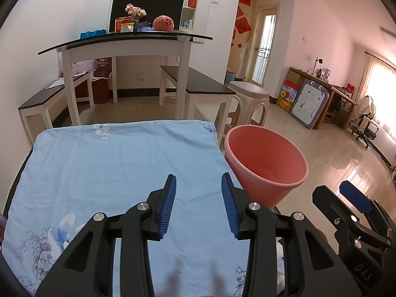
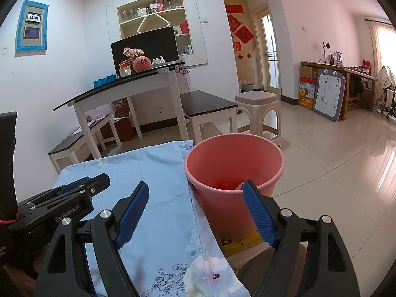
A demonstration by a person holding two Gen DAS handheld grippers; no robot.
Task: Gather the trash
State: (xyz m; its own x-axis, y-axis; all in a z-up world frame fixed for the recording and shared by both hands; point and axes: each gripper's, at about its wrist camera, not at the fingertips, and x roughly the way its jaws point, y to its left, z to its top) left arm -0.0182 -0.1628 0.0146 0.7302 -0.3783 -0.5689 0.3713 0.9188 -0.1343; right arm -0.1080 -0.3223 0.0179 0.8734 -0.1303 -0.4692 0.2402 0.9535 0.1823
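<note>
A pink plastic bin (image 1: 266,165) stands off the right edge of the table covered with a light blue floral cloth (image 1: 118,173). In the right wrist view the bin (image 2: 232,170) holds red and pink trash (image 2: 230,186) at its bottom. My left gripper (image 1: 198,198) is open and empty above the cloth, left of the bin. My right gripper (image 2: 195,203) is open wide and empty, over the cloth's right edge in front of the bin. The left gripper also shows in the right wrist view (image 2: 81,185), and the right gripper's body in the left wrist view (image 1: 351,212).
A white glass-topped table (image 1: 123,44) with a monitor, flowers and a pomelo stands behind, with two dark-topped benches (image 1: 198,84). A beige plastic stool (image 1: 250,99) stands behind the bin. A yellow box (image 2: 242,243) lies under the bin. Tiled floor (image 2: 334,173) stretches right.
</note>
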